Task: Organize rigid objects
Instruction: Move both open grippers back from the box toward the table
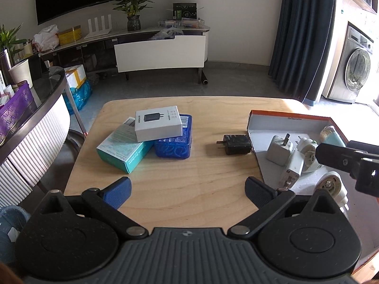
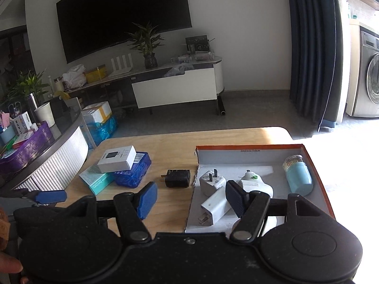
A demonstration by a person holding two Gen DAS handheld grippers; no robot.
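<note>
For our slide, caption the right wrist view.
Open right hand-held gripper hovers over black charger beside orange-rimmed box of white plugs.

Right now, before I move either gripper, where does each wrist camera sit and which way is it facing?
Left wrist: behind the open left gripper, angled down over the wooden table at the stacked boxes; the right gripper's finger enters at right.
Right wrist: behind the open right gripper, over the edge of the orange-rimmed box of chargers; the left gripper's blue finger and a fingertip show at left.
Shared: black charger, stacked boxes, orange-rimmed box.
</note>
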